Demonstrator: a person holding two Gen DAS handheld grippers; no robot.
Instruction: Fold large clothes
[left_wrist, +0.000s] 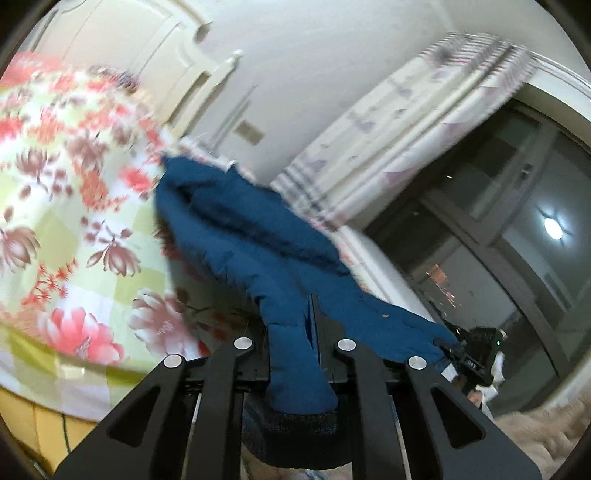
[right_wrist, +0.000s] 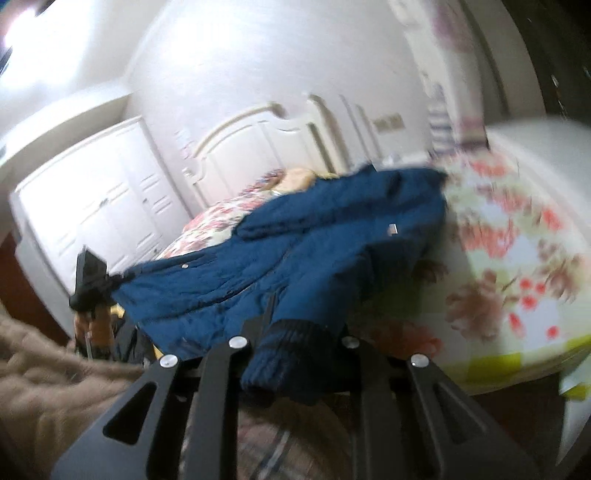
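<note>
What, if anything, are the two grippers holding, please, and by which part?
Both hold the blue padded jacket: the right gripper by a knit-cuffed sleeve end, the left gripper by another sleeve.

Both fisheye views are round, with dark corners and bent straight lines near the rims. Indoor light is soft and even. Left of the white headboard (right_wrist: 258, 147), the wall glares to pure white. A round ceiling lamp reflects in the dark window (left_wrist: 517, 206). Motion blur smears the floral bedspread (left_wrist: 66, 192) and curtain (left_wrist: 399, 125); the blue coat (right_wrist: 314, 229) is slightly soft.
</note>
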